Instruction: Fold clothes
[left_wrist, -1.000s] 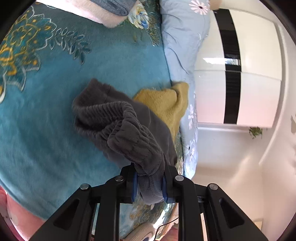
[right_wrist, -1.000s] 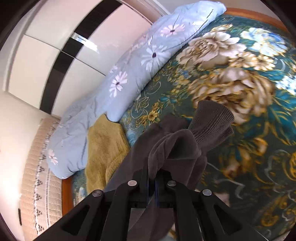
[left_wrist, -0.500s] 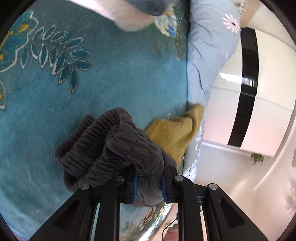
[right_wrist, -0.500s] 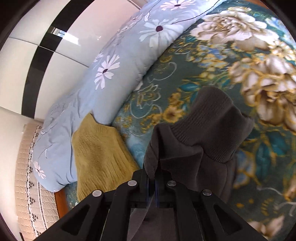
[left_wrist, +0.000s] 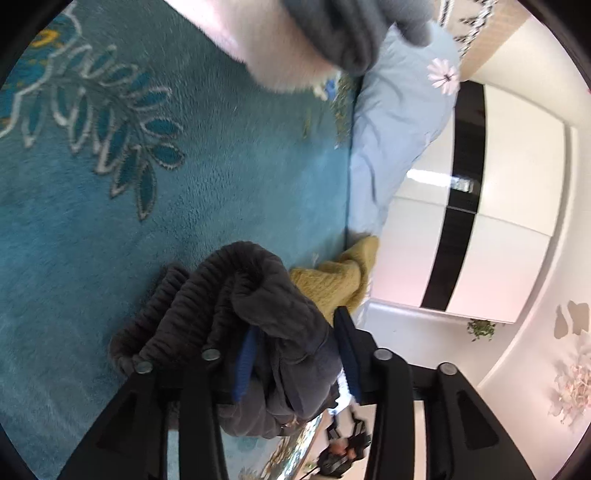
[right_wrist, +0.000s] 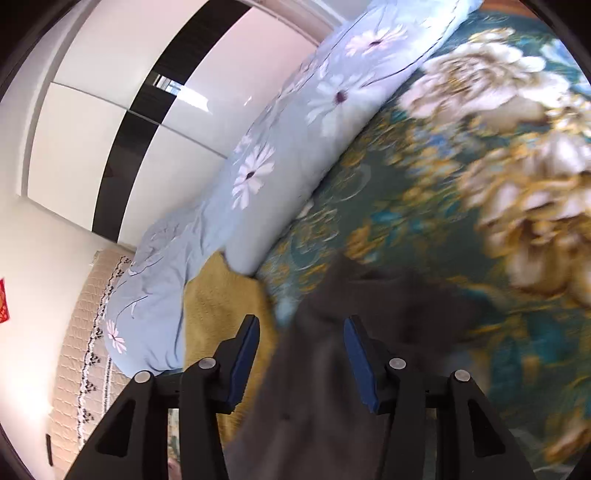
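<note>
A: We start with the biggest thing, the teal floral blanket (left_wrist: 229, 177) that covers the bed; it fills most of both views.

B: Next we have the light blue pillow (right_wrist: 295, 147) with white daisies, lying along the bed's far edge, with the white wardrobe (right_wrist: 92, 140) and its black stripe beyond it.

A: Then the dark grey trousers (left_wrist: 258, 314). We see them bunched on the blanket near us, the gathered elastic waistband heaped up on the left.

B: Just beside them, on the pillow's side, lies the mustard knit garment (left_wrist: 340, 280), touching both the pillow and the trousers.

A: At the far edge we glimpse a folded pale pink piece (left_wrist: 280, 48) with a grey one on top, blurred.

B: Now the 2 grippers. Our left gripper (left_wrist: 295, 354) has its jaws opening; the waistband cloth sits between the blue pads, loose on the right side.

A: Our right gripper (right_wrist: 301, 354) is opening too, jaws apart, with the blurred grey cloth lying between and below them, ungripped.
</note>
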